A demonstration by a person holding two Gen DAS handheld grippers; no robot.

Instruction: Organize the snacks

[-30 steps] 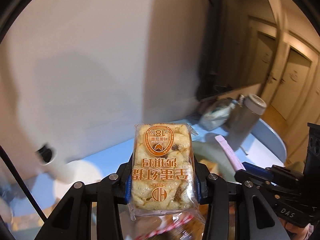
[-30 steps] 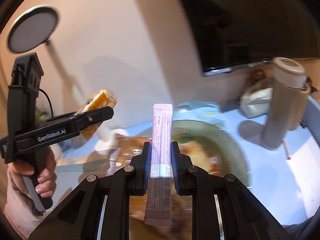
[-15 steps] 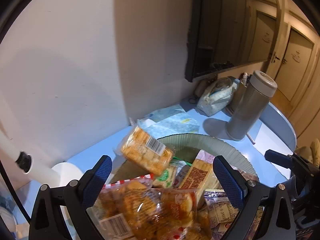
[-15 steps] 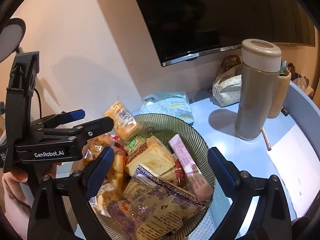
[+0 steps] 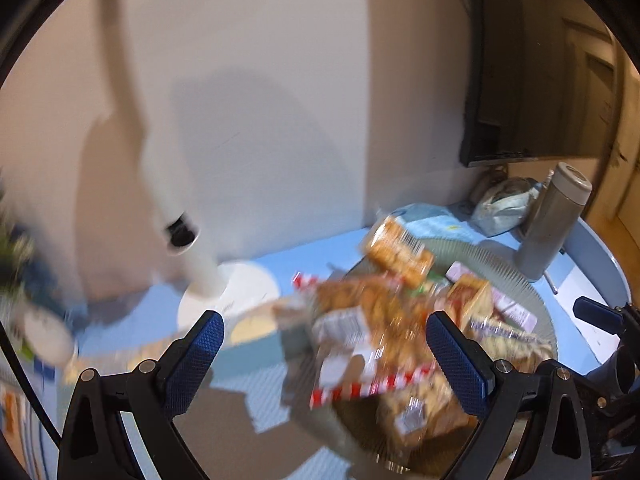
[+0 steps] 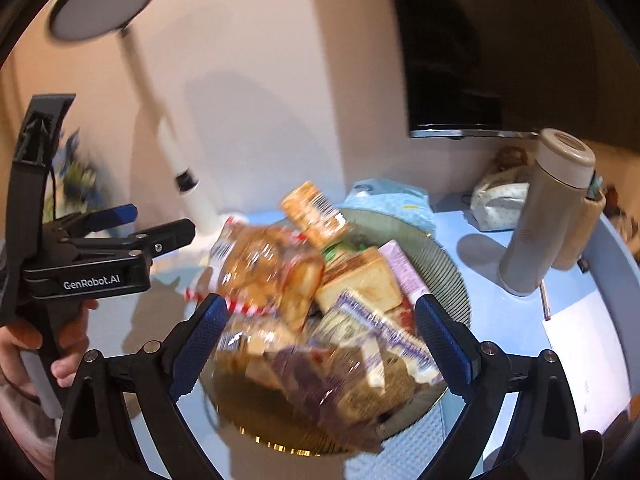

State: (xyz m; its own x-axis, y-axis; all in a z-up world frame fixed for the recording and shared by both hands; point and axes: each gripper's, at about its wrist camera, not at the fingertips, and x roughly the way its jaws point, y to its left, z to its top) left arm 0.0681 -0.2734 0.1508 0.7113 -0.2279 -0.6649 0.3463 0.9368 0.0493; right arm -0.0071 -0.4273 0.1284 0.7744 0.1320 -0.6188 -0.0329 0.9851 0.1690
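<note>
A heap of wrapped snacks fills a round, ribbed, grey-green bowl that stands on a pale blue tabletop. On top, toward the back rim, lies a clear-wrapped orange-brown puffed cake with a barcode label, tilted up on one end; in the left wrist view the same cake sits at the far edge of the pile. Below it a clear bag of golden pastries with a red-and-white striped edge hangs over the bowl's left side, a toasted-looking bread slice in clear film rests in the middle, a slim pale pink stick packet lies along the right, and purple-printed wrappers cover the near part; motion blur smears most of the printing, so the brands probably cannot be read. The right gripper hovers over the near side of the bowl with its blue-padded jaws spread wide and nothing pressed between them. The left gripper is likewise spread wide and empty, over the bowl's left edge; in the right wrist view it shows as a black tool held by a hand. Behind the bowl stand a tall grey flask with a beige lid, a white lamp stem, a pale blue tissue pack and a white patterned pouch.
</note>
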